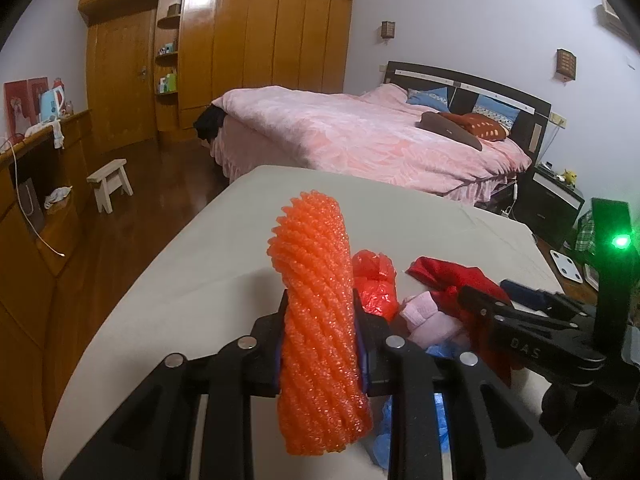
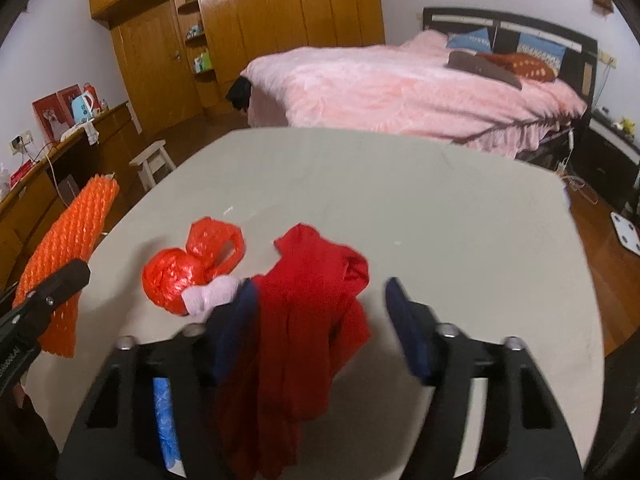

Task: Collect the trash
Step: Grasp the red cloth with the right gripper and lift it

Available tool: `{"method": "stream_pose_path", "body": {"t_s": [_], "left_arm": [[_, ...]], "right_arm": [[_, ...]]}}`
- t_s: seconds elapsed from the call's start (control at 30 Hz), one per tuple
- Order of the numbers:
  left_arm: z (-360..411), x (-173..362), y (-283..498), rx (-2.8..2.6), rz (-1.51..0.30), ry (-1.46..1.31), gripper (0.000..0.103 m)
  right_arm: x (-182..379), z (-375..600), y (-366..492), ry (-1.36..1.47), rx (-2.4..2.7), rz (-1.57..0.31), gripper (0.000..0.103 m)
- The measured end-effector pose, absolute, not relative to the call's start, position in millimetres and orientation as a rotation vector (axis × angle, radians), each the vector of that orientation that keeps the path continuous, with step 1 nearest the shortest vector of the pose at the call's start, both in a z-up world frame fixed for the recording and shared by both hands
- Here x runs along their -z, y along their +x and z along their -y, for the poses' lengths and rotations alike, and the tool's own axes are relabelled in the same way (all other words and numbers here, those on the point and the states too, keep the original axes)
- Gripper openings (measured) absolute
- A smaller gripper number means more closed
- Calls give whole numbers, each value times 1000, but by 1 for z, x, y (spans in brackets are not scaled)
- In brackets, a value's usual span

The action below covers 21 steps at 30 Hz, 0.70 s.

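Nearest to us, our left gripper (image 1: pixel 320 344) is clamped on an orange foam-net fruit sleeve (image 1: pixel 318 320), its pads pressing both flanks so the sleeve stands upright and clear of the pale grey worktop (image 1: pixel 200 264); we judge it is held this way because it is trash already picked up and waiting to be carried off. Our right gripper (image 2: pixel 320 328) stands part-open with a crumpled red cloth garment (image 2: pixel 316 300) lying between its dark blue pads (image 2: pixel 404 328); neither pad visibly presses the fabric, so we read this as a grasp being set up, not a hold. Just beside the garment's left edge lie a small pink cloth piece (image 2: pixel 212 296) and, touching it, a knotted red plastic bag (image 2: pixel 188 272), probably more trash left for later. Something thin, blue and plastic (image 2: pixel 164 420) shows beneath the right gripper's frame; we cannot tell what. White letters "DAS" (image 1: pixel 525 347) are readable on the right gripper's side. Far beyond stand a pink-covered bed (image 2: pixel 400 92) and wooden wardrobes (image 1: pixel 248 40).
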<state>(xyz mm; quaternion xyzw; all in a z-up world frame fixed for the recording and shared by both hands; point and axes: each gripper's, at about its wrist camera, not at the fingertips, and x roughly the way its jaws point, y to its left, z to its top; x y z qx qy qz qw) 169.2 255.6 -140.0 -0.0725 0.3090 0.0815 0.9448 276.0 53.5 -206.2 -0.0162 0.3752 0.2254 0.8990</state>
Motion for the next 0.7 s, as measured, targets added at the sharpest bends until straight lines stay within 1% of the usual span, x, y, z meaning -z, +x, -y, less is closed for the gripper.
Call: {"method": "stream_pose_path", "body": {"t_s": [0.03, 0.1, 0.13, 0.27, 0.33, 0.7], "left_arm": [[-255, 140, 169, -166, -629, -146, 26], [-255, 140, 170, -165, -629, -147, 26], [-253, 139, 170, -164, -629, -148, 26], [-251, 137, 168, -159, -623, -146, 26], [-249, 136, 167, -156, -621, -144, 26], [-234, 125, 163, -128, -610, -128, 26]], "right_arm": [[208, -53, 277, -24, -488, -791, 37], [207, -51, 275, -12, -505, -792, 23], [205, -49, 274, -6, -513, -787, 20], [196, -40, 270, 13, -526, -769, 19], [192, -37, 267, 11, -534, -758, 16], [157, -2, 252, 67, -535, -689, 14]]}}
